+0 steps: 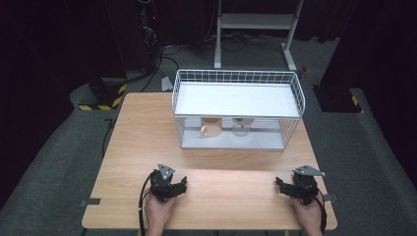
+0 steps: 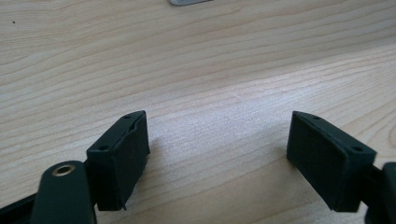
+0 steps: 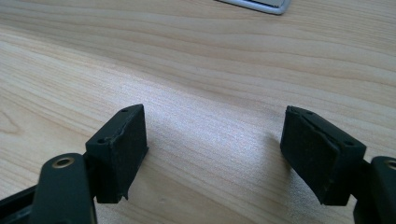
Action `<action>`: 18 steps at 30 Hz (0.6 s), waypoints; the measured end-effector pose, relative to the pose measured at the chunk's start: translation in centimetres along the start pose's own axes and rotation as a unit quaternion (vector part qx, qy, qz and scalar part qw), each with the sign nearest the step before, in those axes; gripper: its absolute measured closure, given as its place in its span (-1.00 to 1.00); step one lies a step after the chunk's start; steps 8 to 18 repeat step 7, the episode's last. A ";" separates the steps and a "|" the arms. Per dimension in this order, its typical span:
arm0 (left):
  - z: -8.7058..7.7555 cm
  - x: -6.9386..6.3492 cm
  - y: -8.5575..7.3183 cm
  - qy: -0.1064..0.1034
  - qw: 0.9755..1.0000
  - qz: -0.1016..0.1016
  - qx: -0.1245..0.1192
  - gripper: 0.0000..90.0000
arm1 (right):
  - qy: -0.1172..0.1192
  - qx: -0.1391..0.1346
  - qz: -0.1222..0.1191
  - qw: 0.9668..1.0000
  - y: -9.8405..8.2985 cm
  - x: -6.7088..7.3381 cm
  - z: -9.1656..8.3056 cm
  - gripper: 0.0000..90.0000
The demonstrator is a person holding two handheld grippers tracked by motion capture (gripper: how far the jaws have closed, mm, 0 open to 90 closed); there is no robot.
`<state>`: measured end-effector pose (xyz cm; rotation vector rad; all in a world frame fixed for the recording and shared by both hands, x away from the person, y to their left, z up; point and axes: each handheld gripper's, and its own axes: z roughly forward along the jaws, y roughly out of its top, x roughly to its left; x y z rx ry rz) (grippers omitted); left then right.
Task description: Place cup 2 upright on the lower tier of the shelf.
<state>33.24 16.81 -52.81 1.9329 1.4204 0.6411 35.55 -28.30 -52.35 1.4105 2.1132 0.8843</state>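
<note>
Trouble, by my reading, lay at the wire rack point(image 1: 293, 86): reaching under its shelf, you could have knocked a jaw on the mesh or toppled a glass; your left gripper point(image 1: 183, 185) sat spread and empty on the table point(image 1: 133, 128), your right gripper point(image 1: 279, 184) likewise; well ahead, the lower tier held an amber cup point(image 1: 210, 127) beside a clear glass point(image 1: 241, 127); contents I couldn't tell
</note>
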 end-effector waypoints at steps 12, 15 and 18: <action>0.0 -0.1 0.0 -0.002 1.000 -0.001 0.002 -0.58 | 0.001 0.000 0.000 1.000 0.0 0.0 0.0 -0.49; 0.0 -0.1 0.0 -0.002 1.000 -0.001 0.002 -0.58 | 0.001 0.000 0.000 1.000 0.0 0.0 0.0 -0.49; 0.0 -0.1 0.0 -0.002 1.000 -0.001 0.002 -0.58 | 0.001 0.000 0.000 1.000 0.0 0.0 0.0 -0.49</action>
